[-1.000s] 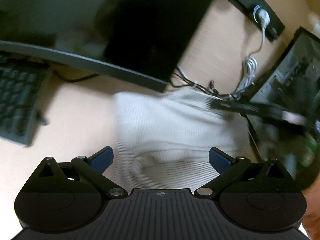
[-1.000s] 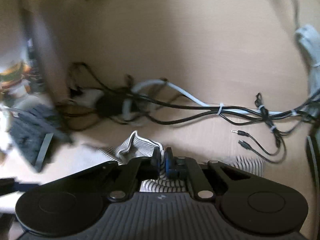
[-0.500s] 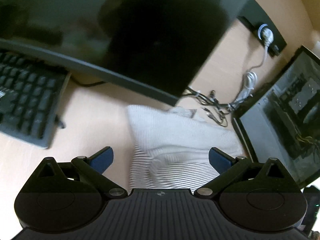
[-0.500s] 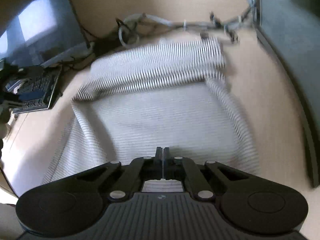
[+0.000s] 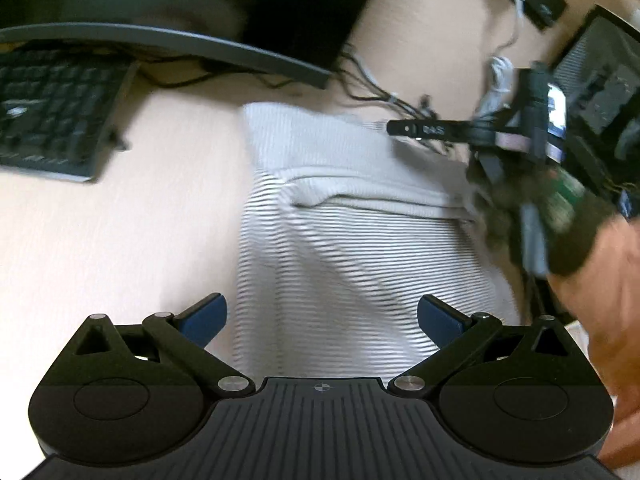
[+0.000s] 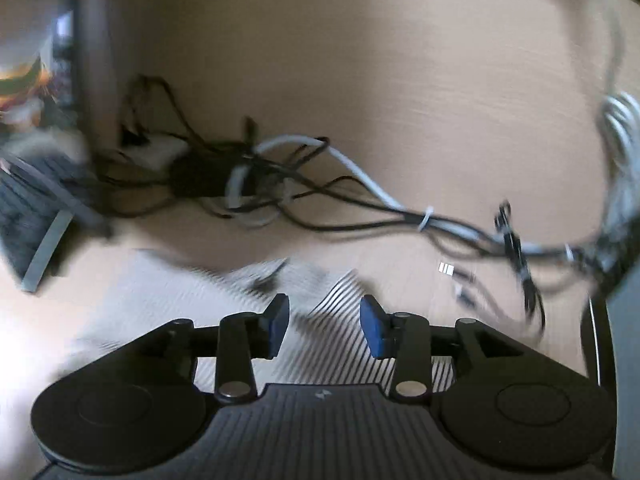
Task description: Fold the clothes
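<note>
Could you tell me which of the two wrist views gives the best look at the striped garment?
The left wrist view: it shows most of the striped garment lying on the desk, with a folded band across its far part. The right wrist view catches only a blurred near edge of it beneath that gripper's fingers.

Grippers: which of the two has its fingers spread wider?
The left gripper: its pads flank the striped garment. The right gripper is narrower, still opening.
</note>
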`<action>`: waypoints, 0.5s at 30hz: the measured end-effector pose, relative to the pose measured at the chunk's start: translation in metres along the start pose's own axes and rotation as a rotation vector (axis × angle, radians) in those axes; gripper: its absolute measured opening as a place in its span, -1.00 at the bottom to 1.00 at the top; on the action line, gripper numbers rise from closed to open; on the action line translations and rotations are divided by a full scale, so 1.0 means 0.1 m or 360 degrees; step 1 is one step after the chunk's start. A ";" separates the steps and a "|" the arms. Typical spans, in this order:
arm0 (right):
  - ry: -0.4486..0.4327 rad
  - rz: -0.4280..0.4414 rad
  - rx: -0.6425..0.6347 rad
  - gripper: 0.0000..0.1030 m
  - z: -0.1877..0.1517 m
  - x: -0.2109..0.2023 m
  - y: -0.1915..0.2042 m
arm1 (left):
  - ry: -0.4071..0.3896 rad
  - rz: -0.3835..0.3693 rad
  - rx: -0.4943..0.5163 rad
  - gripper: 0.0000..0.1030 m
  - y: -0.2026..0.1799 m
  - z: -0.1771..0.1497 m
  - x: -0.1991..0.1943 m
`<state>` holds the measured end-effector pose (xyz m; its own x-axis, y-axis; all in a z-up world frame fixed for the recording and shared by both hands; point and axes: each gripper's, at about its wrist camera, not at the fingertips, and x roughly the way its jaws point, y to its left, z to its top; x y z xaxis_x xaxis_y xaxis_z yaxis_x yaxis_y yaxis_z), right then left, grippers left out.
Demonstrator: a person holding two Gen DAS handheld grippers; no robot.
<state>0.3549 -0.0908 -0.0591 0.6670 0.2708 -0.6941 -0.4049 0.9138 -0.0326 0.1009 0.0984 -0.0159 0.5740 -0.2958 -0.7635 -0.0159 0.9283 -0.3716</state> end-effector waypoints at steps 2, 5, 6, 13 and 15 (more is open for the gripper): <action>0.0050 0.0003 0.0001 -0.25 0.01 0.32 -0.07 | -0.0013 0.0071 -0.0067 1.00 0.09 -0.05 -0.06; 0.0071 0.0087 0.0109 -0.56 -0.03 0.49 -0.14 | -0.0015 0.0154 -0.0197 1.00 0.29 -0.11 -0.12; 0.0082 0.0135 0.0152 -0.74 -0.03 0.47 -0.14 | -0.0013 0.0162 -0.0228 1.00 0.33 -0.11 -0.13; -0.0068 0.0477 0.0483 -0.93 -0.23 -0.60 -0.36 | -0.0084 0.0072 -0.0242 1.00 0.41 0.11 -0.08; -0.0082 0.0522 0.0510 -0.93 -0.46 -1.00 -0.37 | -0.0146 0.0008 -0.0233 1.00 0.43 0.23 -0.11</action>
<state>0.2743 -0.1659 -0.0213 0.5693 0.5686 -0.5938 -0.3916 0.8226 0.4123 0.1129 0.1471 -0.0115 0.6457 -0.2631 -0.7169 -0.1342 0.8851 -0.4456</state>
